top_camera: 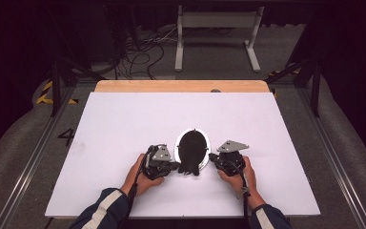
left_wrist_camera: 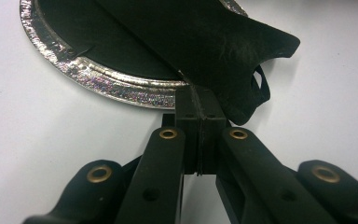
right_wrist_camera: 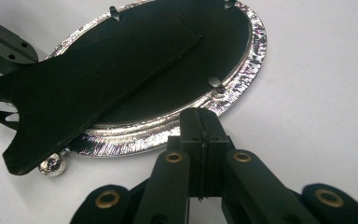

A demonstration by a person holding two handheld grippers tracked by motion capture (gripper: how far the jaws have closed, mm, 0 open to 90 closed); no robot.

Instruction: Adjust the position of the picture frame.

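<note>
Near the front of the white table [top_camera: 124, 124], bracing a face-down oval frame [top_camera: 177, 144] between both grippers

Lying back up, midway between the hands, with the black easel stand [right_wrist_camera: 88, 98] hinged partly open, probably for working on the backing. Pressing in from opposite sides, likely pinning it against sliding. Left gripper [left_wrist_camera: 198, 100] jaws together at the silver rim under the stand's foot, hard telling if pinching anything. Right gripper [right_wrist_camera: 201, 122] jaws together, empty, tips just at the rim. Right gripper view showing retaining clips [right_wrist_camera: 216, 83] and a small silver ball foot [right_wrist_camera: 51, 164]; high view giving the overall layout instead
</note>
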